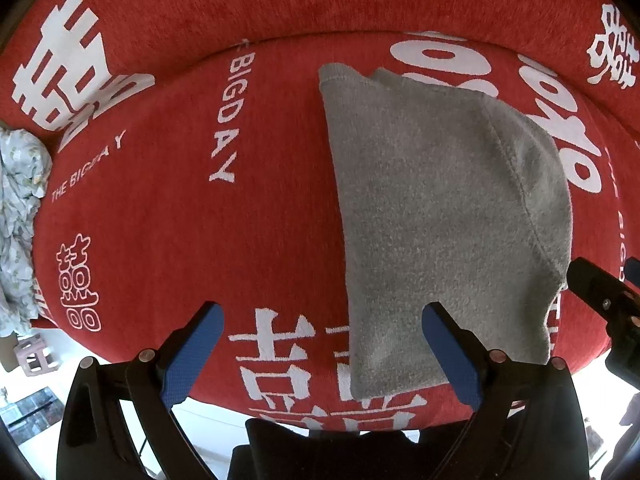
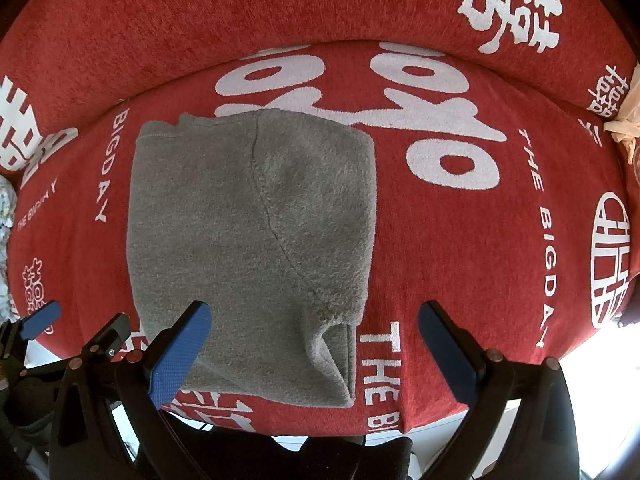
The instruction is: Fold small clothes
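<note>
On red cover (image 2: 460,248), folded grey garment (image 2: 256,216)

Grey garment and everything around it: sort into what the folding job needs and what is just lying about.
For the job:
- grey fleece garment
- left gripper, open
- right gripper, open

Lying about:
- red cover
- pale floral cloth
- cream cloth

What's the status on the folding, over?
Left tool open, right tool open. Grey fleece garment folded on red sofa cover. Nothing in the way.
</note>
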A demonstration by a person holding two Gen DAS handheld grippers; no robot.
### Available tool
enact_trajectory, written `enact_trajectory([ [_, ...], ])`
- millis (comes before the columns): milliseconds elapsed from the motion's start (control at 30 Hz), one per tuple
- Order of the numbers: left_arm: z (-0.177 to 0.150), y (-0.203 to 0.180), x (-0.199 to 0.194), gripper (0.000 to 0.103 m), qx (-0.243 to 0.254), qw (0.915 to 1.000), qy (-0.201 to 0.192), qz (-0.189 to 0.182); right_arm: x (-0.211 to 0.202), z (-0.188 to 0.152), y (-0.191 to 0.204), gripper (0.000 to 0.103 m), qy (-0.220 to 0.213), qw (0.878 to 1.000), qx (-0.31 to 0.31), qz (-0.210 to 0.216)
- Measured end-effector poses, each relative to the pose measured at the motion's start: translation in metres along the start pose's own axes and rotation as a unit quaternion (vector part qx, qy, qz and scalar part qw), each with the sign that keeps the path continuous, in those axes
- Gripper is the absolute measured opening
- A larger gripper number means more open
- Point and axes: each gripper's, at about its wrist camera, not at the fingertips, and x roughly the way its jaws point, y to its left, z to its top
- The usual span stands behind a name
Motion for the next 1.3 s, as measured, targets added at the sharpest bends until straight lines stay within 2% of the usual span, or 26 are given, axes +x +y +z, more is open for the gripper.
enact_trajectory([
  [1300, 0.0010, -0.0063, 0.0014, 0.100, 0.010, 0.9999, 0.002, 0.010, 0.0025, 0.0005, -0.0020, 0.103, 0.000, 1.000, 0.003, 0.000],
])
